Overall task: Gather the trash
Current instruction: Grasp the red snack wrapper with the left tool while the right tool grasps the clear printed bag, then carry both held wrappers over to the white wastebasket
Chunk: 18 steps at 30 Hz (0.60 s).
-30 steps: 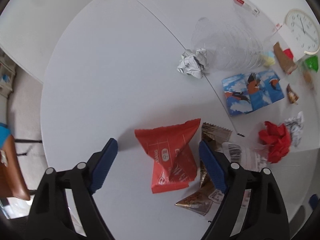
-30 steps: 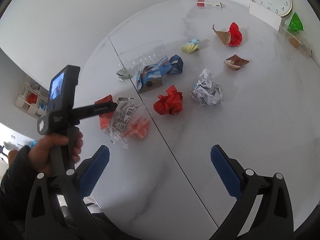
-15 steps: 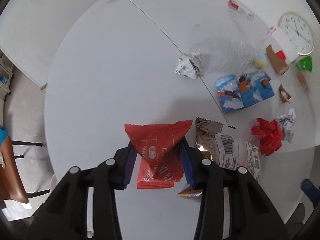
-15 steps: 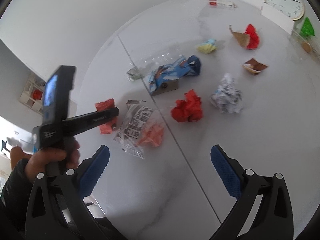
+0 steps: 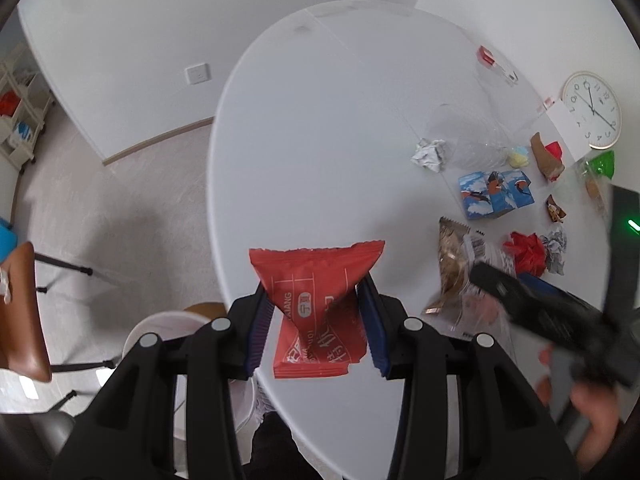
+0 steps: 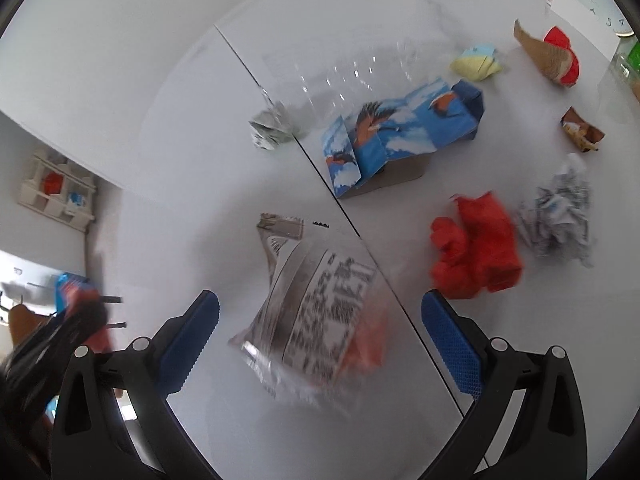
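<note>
Holding: my left gripper pinches the red wrapper off the table; keep squeezing (it's slippery).
Right gripper: wide, over the clear bag.

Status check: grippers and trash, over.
Left gripper shut on red snack wrapper, lifted. Right gripper open over clear printed bag. Nothing blocking.
</note>
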### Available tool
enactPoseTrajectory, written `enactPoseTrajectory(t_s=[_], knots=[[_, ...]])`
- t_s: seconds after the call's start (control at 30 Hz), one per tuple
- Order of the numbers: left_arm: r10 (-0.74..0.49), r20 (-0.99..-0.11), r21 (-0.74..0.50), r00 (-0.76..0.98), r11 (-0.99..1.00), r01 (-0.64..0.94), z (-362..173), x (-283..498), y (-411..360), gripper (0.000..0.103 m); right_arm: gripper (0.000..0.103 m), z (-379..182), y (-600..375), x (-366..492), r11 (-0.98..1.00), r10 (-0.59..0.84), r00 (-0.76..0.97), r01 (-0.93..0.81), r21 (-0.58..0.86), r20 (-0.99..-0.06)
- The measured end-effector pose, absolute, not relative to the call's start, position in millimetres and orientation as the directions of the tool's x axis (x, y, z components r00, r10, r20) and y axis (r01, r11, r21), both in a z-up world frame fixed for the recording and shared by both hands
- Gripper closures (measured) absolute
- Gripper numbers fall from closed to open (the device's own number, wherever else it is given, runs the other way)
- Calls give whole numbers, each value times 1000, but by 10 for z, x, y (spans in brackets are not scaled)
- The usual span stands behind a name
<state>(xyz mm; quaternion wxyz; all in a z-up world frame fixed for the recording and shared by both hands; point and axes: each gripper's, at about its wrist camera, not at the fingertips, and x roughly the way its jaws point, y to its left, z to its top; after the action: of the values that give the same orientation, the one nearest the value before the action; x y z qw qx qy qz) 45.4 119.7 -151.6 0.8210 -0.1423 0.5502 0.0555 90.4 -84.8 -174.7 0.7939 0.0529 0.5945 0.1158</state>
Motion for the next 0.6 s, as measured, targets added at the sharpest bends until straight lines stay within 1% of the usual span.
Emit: enactPoseTrajectory(t_s=[0.07,0.13,0.17,0.2,0.23,0.27,0.33,0.6], knots=[[-66,-919,-178,389,949,-259,-1509,338,1246,62,3,-1820,-780,958,973,220,258,-125,193,-941],[-68,-920,-183,387,946,-268,-1498,250,1268,62,13,-1861,-698,992,974,204,252,-153,170,-946],[-68,-919,-185,387,944,-272,-1488,212,1272,62,22,-1871,-654,1007,971,204,245,-173,164,-948],[-67,-919,-185,388,943,-275,-1482,183,1279,62,29,-1872,-623,1013,969,205,242,-189,162,-948],[-68,-919,-188,389,941,-280,-1477,155,1292,62,30,-1858,-596,1015,966,208,246,-203,159,-947],[-69,-919,-191,389,940,-284,-1474,127,1305,62,32,-1846,-576,1013,964,209,252,-216,156,-945],[-66,-918,-191,391,937,-292,-1470,71,1322,62,46,-1791,-521,999,957,209,265,-251,142,-941],[-59,-913,-209,403,918,-337,-1423,-130,1443,62,48,-1531,-562,1073,927,324,271,-285,246,-907]])
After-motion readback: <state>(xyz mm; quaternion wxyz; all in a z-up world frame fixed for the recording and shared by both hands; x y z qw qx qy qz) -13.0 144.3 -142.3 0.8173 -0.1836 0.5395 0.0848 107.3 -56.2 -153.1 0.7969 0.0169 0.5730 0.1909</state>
